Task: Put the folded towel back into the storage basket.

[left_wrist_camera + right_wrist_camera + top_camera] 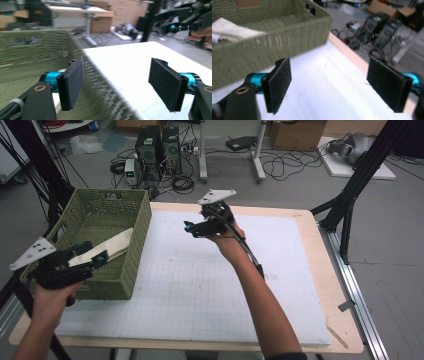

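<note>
- The left gripper hangs at the near right wall of the green woven basket, its fingers spread with nothing between them.
- The right gripper is held above the white surface, well apart from the basket, fingers spread and empty.
- A folded cream cloth lies inside the basket, near the left gripper.

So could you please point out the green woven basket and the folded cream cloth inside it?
Green woven basket (136, 227): high view, right side wall.
Folded cream cloth (116, 243): high view, middle of its visible fold.
</note>
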Demonstrator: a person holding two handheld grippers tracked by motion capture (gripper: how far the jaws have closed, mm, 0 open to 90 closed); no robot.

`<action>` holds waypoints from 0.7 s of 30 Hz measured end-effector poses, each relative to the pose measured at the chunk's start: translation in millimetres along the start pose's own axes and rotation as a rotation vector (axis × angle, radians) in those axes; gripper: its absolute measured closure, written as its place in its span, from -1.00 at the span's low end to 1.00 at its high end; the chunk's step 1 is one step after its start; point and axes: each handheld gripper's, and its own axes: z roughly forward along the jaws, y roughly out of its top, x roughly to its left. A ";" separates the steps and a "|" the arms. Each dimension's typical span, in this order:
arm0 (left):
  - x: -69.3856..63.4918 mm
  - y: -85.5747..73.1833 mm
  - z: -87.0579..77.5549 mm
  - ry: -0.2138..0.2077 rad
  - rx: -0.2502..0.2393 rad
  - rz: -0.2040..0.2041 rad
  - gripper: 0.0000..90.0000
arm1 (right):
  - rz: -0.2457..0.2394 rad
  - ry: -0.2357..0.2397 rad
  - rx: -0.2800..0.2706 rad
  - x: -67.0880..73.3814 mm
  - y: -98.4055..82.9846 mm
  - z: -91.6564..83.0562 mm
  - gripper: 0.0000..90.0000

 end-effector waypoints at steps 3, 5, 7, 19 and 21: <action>-14.0 -1.2 19.8 -0.045 0.012 0.014 -0.48 | 0.028 -0.024 0.003 -8.4 -25.5 -22.7 -0.65; -24.4 -1.5 32.2 -0.071 0.018 0.035 -0.49 | 0.041 -0.048 0.009 -12.8 -39.6 -35.2 -0.71; -33.8 -2.1 41.8 -0.100 0.008 0.033 -0.49 | 0.046 -0.061 0.006 -15.7 -52.8 -47.4 -0.72; -87.5 -23.7 95.9 -0.219 0.023 0.070 -0.50 | 0.108 -0.117 -0.005 -18.3 -122.6 -106.2 -0.74; -92.0 -29.1 101.2 -0.229 0.027 0.067 -0.49 | 0.129 -0.128 -0.015 -19.4 -133.0 -114.5 -0.74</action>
